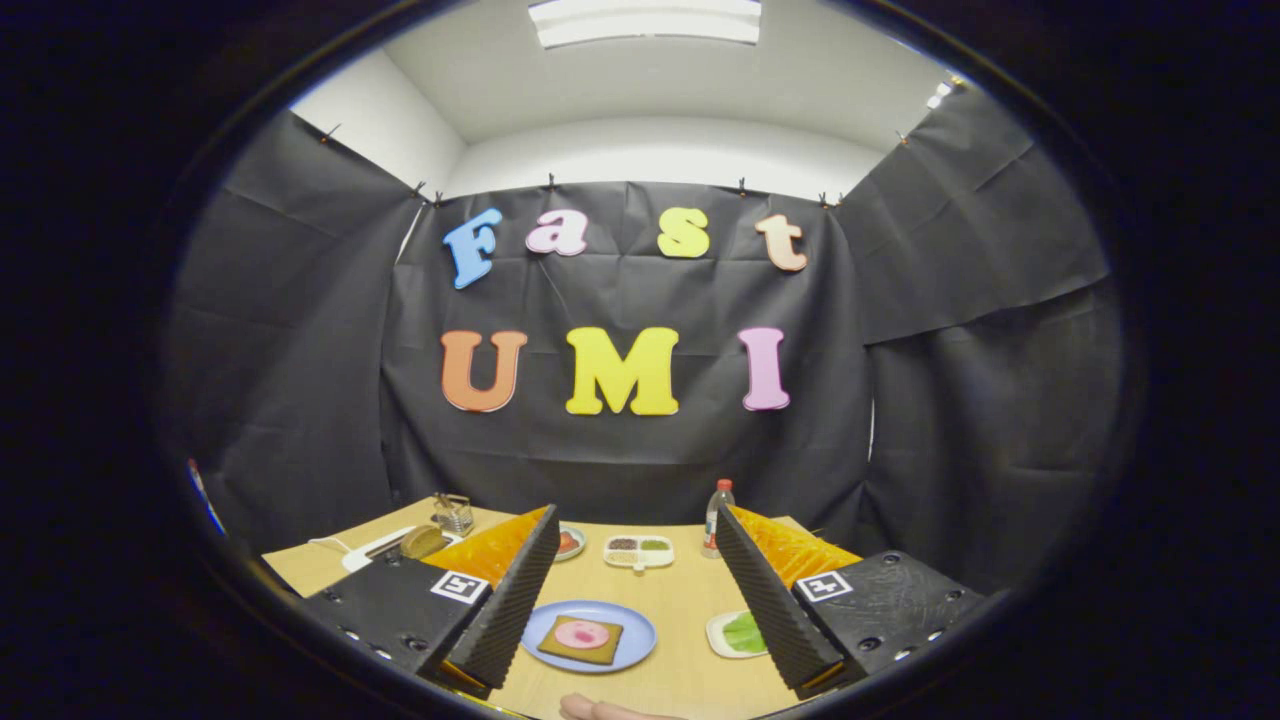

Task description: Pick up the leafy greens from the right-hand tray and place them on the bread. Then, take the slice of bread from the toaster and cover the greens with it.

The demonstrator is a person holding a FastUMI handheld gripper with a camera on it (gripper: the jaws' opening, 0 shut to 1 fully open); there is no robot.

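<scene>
My gripper (636,600) is open, held above the wooden table, with nothing between its fingers. Between the fingers and a little ahead lies a blue plate (630,648) bearing a slice of bread (580,641) topped with a pink round slice. By the right finger sits a small white tray (722,635) with leafy greens (745,632), partly hidden by that finger. Beyond the left finger stands a white toaster (385,545) with a slice of bread (424,541) sticking out of it.
Farther back on the table are a divided white dish (639,551) with small portions, a small plate (570,542) with something red, a bottle with a red cap (716,517) and a clear holder (454,514). A fingertip (600,709) shows at the near edge.
</scene>
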